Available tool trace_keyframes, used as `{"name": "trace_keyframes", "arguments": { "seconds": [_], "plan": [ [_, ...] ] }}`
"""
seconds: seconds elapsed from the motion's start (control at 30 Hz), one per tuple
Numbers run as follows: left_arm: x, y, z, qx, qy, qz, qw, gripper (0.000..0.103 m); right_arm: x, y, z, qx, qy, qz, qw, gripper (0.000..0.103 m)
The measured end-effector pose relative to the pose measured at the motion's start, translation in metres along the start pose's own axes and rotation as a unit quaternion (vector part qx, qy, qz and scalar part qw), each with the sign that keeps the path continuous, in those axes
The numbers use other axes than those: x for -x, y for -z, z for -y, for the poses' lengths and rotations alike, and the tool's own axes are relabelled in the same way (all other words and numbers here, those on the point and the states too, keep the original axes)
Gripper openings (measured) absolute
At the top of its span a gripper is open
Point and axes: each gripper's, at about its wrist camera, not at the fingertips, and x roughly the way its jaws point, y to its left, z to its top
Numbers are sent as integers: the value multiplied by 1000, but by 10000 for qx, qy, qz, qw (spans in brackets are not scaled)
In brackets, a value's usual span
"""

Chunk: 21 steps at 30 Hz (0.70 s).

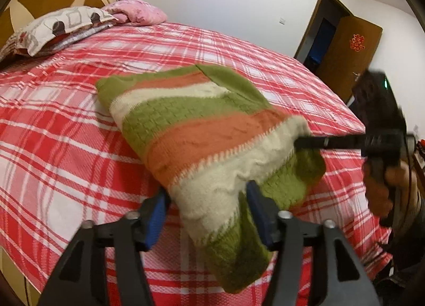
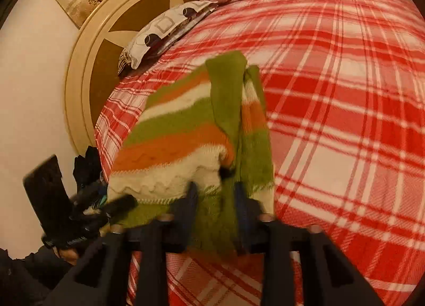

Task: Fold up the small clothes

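Jaws apart on my left gripper (image 1: 207, 207), straddling the green, orange and cream striped knitted sweater (image 1: 202, 130) mid-frame on the red plaid bedspread (image 1: 66, 133); right gripper (image 2: 216, 194) clamps its edge. Sleeve looks folded in; final folds remain.

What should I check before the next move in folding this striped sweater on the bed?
1. Grip of the right gripper on the sweater edge: ok, shut on it.
2. Grip of the left gripper on the sweater: not ok; jaws open, fabric only lies between them.
3. Sweater lying flat: not ok; near end is lifted and bunched.
4. Room on the bedspread beyond the sweater for the fold: ok; pillows lie well apart from it.
5. Sleeves tucked in: cannot tell; pictures are blurred.
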Motion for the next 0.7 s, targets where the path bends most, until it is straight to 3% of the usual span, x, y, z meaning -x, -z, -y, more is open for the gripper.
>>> {"name": "trace_keyframes", "arguments": {
  "seconds": [0.03, 0.1, 0.23, 0.27, 0.37, 0.43, 0.47, 0.53, 0.63, 0.7],
  "plan": [
    [1, -2, -1, -33, -104, 106, 9999, 74, -2, 1, 4, -83, -16, 4, 10000, 8],
    [6, -10, -2, -106, -404, 315, 9986, 75, 1, 3, 8, -191, 68, 133, 9997, 6],
    [13, -27, -3, -163, -646, 670, 9955, 93, 26, 7, -4, -9, 213, 495, 9985, 5],
    [12, -30, -2, -219, -706, 715, 9947, 94, 31, 9, -6, 48, 284, 510, 9983, 5],
    [-3, -33, 2, -505, -1055, 577, 9915, 94, 30, 12, -6, 78, 580, 355, 9977, 5],
    [-23, -27, 4, -730, -1314, 253, 9883, 96, 19, 18, 7, -14, 874, 94, 9961, 5],
    [-31, -23, 2, -771, -1270, 176, 9887, 98, 10, 20, 15, -72, 1004, 12, 9949, 5],
    [-38, -17, -5, -501, -1069, 180, 9928, 100, 5, 21, 28, -323, 876, 32, 9956, 5],
    [-42, -17, -9, -353, -981, 181, 9944, 103, 10, 18, 23, -247, 1007, -3, 9946, 8],
    [-43, -18, -9, -391, -1005, 209, 9939, 103, 22, 15, 5, -55, 1394, 272, 9899, 18]
  ]
}}
